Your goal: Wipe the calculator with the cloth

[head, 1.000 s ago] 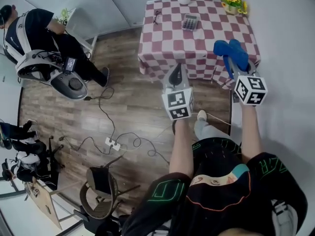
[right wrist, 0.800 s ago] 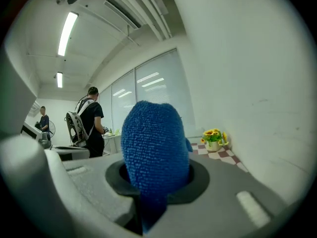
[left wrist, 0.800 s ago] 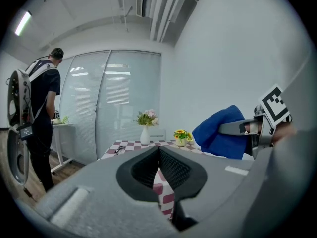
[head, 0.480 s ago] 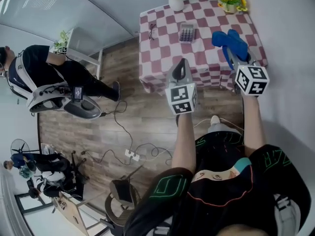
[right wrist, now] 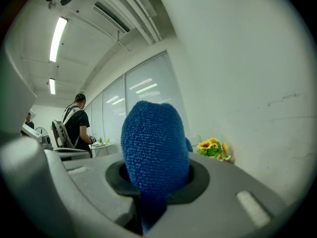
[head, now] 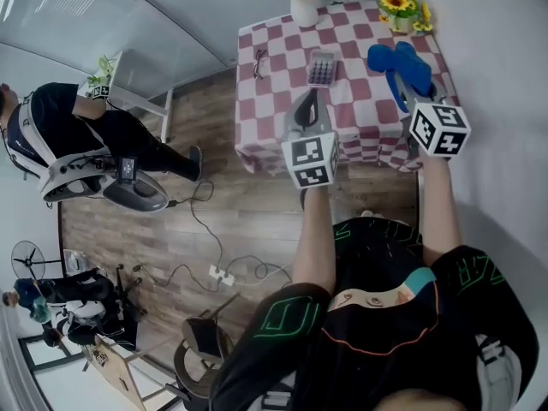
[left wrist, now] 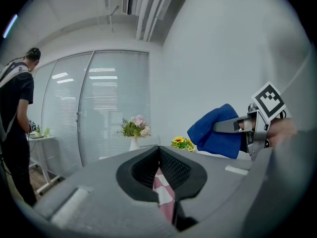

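Note:
The grey calculator (head: 322, 67) lies flat on the red-and-white checked table (head: 274, 101), near the far middle. My right gripper (head: 406, 91) is shut on the blue cloth (head: 401, 67), which it holds over the table's right side. That cloth (right wrist: 154, 143) fills the right gripper view and hides the jaw tips of the right gripper (right wrist: 153, 182). My left gripper (head: 308, 108) hovers over the table's front edge, just short of the calculator, shut with nothing in it. Only a thin strip of tablecloth shows between the jaws of the left gripper (left wrist: 159, 168). The left gripper view also catches the blue cloth (left wrist: 218, 133).
A white vase of flowers (head: 303, 5) and a pot of sunflowers (head: 401, 7) stand at the table's far edge. Glasses (head: 259, 61) lie at its left. A person in black (head: 60, 135) stands on the wooden floor, with cables (head: 218, 272) and a chair (head: 201, 349) nearby.
The table has come nearer in the head view. Both grippers have moved forward over it, the left from in front of the table to above its front edge. The cloth stays gripped.

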The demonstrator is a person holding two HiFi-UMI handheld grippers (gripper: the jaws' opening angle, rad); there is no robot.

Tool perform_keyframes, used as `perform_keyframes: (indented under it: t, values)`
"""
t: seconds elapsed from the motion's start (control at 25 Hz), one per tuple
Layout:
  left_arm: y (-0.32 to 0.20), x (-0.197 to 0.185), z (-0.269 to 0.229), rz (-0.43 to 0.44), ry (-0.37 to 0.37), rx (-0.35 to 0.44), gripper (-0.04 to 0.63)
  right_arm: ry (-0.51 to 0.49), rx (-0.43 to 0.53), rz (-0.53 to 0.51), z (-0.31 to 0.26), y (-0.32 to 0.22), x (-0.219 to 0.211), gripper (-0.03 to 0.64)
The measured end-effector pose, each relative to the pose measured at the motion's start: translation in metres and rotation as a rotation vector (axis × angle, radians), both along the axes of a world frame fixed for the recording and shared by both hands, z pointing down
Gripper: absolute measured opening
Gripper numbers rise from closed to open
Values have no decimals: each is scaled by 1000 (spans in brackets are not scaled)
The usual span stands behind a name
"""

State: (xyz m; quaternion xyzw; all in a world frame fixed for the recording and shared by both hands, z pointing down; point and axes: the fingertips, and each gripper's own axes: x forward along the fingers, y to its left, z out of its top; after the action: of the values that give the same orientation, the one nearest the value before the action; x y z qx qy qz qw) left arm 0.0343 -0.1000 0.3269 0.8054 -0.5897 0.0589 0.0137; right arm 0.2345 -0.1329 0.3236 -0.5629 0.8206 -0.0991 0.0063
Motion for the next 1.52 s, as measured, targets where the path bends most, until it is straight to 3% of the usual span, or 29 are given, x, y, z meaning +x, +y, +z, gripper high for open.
perform_keyframes:
  t: [0.24,0.48,0.68,1.12,1.52]
  values:
    - [-17,-24,20,-37,20,-43,11,32,-42,-47,21,-14,-25,98]
    - [-50,-22,48,-27,45,-102,11,47,-90,-37,41,-49,-25,98]
    - [-78,-28,76,8,-78,-150,9,97,-125,-62,55,-83,-40,98]
    - [-147,-61,137,-6,-16,-284,9,207,-214,-126,110,-158,-82,98]
    - [-187,-70,169,24,19,-352,9,400,-208,-200,136,-219,-123,98]
